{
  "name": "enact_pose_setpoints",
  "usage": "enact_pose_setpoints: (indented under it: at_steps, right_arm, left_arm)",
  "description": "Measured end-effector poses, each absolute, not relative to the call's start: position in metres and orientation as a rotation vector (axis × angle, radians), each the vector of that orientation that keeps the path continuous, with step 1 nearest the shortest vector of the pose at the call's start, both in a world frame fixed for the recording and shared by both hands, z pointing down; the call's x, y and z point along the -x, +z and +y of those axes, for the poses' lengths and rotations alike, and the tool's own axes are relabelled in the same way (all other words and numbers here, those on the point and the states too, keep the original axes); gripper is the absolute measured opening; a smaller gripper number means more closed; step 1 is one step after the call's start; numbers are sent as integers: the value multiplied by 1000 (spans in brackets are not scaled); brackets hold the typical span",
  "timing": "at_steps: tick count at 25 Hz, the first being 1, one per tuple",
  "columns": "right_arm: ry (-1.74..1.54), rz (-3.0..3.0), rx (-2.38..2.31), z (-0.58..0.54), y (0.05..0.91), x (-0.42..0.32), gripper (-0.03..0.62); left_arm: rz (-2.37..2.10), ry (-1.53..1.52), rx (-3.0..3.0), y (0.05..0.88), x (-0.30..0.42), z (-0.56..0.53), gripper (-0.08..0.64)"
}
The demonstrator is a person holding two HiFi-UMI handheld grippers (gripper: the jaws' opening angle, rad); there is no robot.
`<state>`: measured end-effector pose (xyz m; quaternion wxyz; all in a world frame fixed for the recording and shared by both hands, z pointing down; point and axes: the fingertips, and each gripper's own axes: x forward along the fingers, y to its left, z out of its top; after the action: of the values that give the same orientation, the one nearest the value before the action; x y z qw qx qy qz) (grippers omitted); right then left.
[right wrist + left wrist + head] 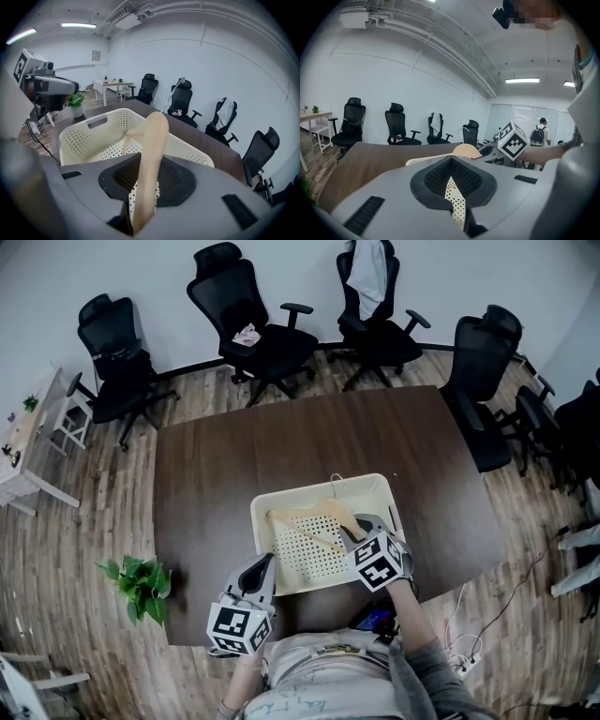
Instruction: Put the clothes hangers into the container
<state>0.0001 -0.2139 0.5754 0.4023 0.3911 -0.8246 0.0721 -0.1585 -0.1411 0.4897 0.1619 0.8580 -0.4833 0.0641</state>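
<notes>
A cream perforated basket [319,486] [93,123] stands on the dark table [234,465] near its front edge. A wooden hanger [314,512] [152,154] [466,150] sits tilted inside it, metal hook toward the back rim. My right gripper [352,529] [140,187] reaches in over the basket's right front corner. One end of the hanger runs between its jaws, and a dark gap shows beside the hanger, so the gripper is open. My left gripper [265,563] [452,187] hovers at the basket's front left rim, slightly open with nothing in it.
Several black office chairs [253,329] ring the table's far and right sides. A potted plant [141,585] stands on the floor by the table's front left corner. A white desk [23,442] is at far left. Cables [469,634] lie on the floor at right.
</notes>
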Motion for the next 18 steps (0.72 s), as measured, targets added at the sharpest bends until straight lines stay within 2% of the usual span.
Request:
enact_pose_setpoints:
  at_steps: [18]
  right_arm:
    - [203,-2011,-1018,-234,591,-19,103]
  left_arm:
    - [-1360,214,-2448,494,152,-148,11]
